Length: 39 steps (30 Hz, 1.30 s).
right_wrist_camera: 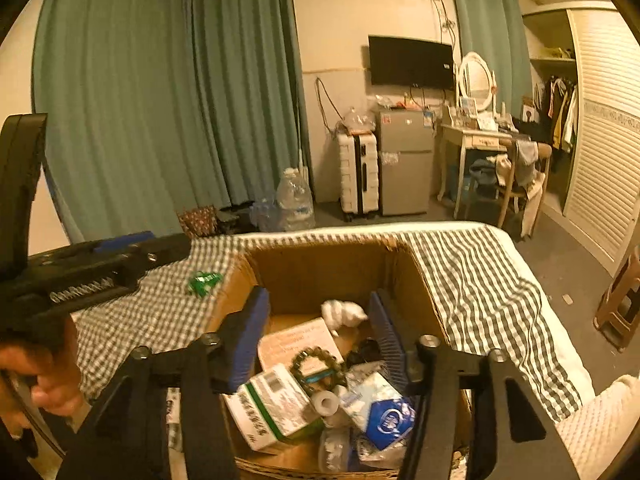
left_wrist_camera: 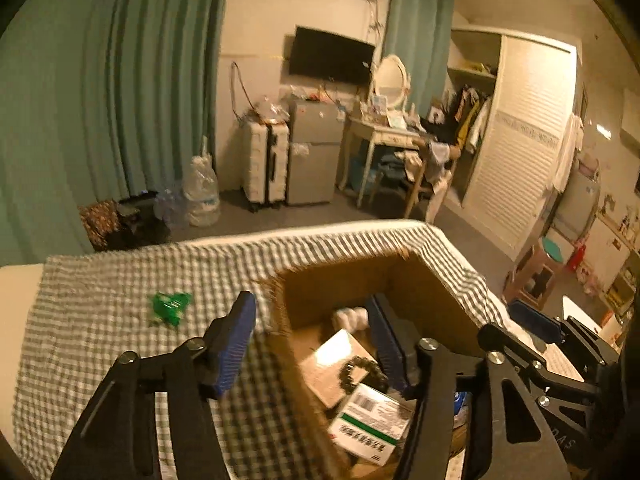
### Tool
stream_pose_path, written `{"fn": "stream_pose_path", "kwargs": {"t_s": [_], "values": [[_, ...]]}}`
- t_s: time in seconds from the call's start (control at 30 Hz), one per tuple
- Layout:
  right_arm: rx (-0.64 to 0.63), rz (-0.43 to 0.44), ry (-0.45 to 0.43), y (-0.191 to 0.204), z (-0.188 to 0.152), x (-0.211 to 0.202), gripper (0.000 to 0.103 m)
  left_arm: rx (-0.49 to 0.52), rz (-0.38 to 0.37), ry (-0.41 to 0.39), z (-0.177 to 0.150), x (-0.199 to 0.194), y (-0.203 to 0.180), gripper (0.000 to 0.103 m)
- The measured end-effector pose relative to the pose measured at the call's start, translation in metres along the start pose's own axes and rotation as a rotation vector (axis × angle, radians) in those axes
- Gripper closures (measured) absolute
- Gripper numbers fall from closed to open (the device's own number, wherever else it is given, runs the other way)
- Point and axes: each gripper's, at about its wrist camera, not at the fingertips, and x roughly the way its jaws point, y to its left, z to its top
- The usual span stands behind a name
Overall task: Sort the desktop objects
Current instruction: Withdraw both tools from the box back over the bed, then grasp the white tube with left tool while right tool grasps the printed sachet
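The open brown cardboard box [right_wrist_camera: 328,276] sits on the grey-and-white checked cloth [right_wrist_camera: 480,280] that covers the tabletop, already crowded with a green-and-white printed carton [right_wrist_camera: 272,408], a dark beaded bracelet [right_wrist_camera: 318,368], a crumpled white tissue [right_wrist_camera: 344,312], a small white tape roll [right_wrist_camera: 325,402] and a blue-and-white plastic packet [right_wrist_camera: 386,416]; the one item seen outside it is the small crumpled green wrapper [left_wrist_camera: 170,306], lying on the cloth at about ten o'clock from the box in the left wrist view.

The likely trouble is that wrapper: it looks light and flat, so jaws closing on it may pinch the cloth too and drag it, shifting the box; a hasty reach could also clip the near box wall, since the left gripper [left_wrist_camera: 312,344] straddles that wall, one finger outside and one over the contents; the two grippers work close together, the right gripper [right_wrist_camera: 320,344] hanging over the box, and could knock each other.

Both pairs of jaws stand roughly half open; neither holds anything, and no pad visibly presses on any item.
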Motion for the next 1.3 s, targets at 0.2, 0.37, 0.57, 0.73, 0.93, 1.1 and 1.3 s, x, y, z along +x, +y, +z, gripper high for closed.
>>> {"fn": "stream_pose_path", "kwargs": {"t_s": [0.2, 0.37, 0.57, 0.73, 0.93, 1.1, 1.3], "values": [[0.000, -0.001, -0.096, 0.027, 0.014, -0.033, 0.000, -0.047, 0.079, -0.081, 0.010, -0.056, 0.043, 0.013], [-0.030, -0.011, -0.142, 0.056, 0.021, -0.046, 0.000, -0.075, 0.164, -0.095, 0.005, -0.086, 0.086, 0.002], [-0.082, 0.049, -0.145, 0.095, 0.018, -0.042, 0.000, -0.160, 0.244, -0.068, -0.020, -0.106, 0.147, 0.000], [-0.139, 0.087, -0.103, 0.129, 0.008, -0.025, 0.000, -0.223, 0.283, 0.030, -0.059, -0.095, 0.187, 0.000], [-0.184, 0.188, -0.031, 0.156, -0.010, 0.002, 0.000, -0.298, 0.253, 0.249, -0.111, -0.037, 0.206, 0.000], [-0.181, 0.280, 0.119, 0.170, -0.031, 0.037, 0.000, -0.429, 0.189, 0.411, -0.154, 0.008, 0.218, 0.003], [-0.251, 0.318, 0.313, 0.189, -0.067, 0.077, 0.001, -0.464, 0.154, 0.545, -0.181, 0.048, 0.214, 0.011]]}}
